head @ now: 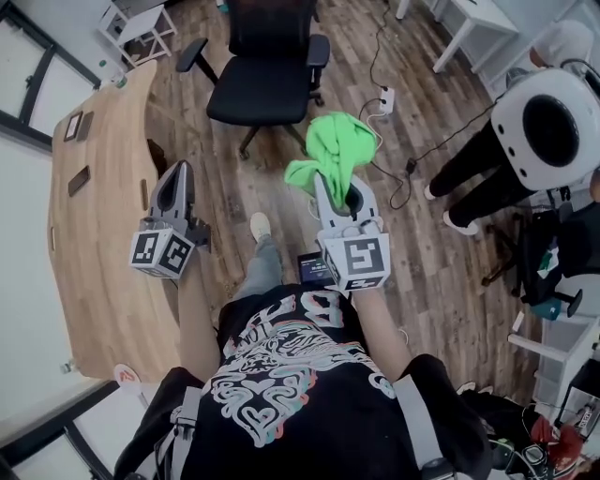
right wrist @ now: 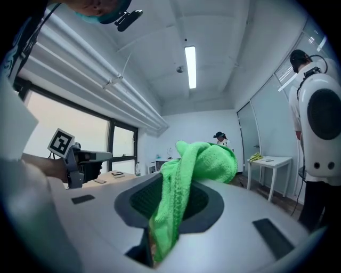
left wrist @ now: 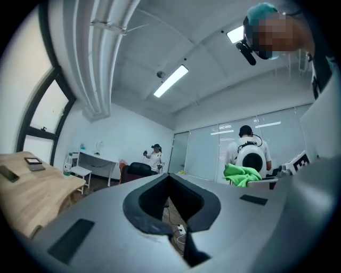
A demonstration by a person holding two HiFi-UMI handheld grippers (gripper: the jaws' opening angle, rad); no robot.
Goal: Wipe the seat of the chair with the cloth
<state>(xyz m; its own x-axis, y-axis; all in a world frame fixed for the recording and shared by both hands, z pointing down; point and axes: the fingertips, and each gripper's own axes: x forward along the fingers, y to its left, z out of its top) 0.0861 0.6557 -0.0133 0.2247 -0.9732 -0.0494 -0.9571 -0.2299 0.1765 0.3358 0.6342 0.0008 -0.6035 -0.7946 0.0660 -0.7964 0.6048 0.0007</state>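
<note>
A black office chair (head: 267, 70) stands on the wooden floor ahead of me, its seat (head: 262, 98) bare. My right gripper (head: 335, 185) is raised at mid-air, short of the chair and to its right, shut on a bright green cloth (head: 336, 150) that bunches above the jaws. In the right gripper view the cloth (right wrist: 205, 162) hangs down through the shut right gripper (right wrist: 169, 224). My left gripper (head: 177, 178) is held up at the left, beside the desk, shut with nothing in it; its jaws meet in the left gripper view (left wrist: 178, 226).
A curved wooden desk (head: 103, 187) runs along the left. A person with a white round backpack (head: 548, 127) stands at the right. A power strip and cables (head: 385, 98) lie on the floor right of the chair. White tables (head: 478, 23) stand at the back.
</note>
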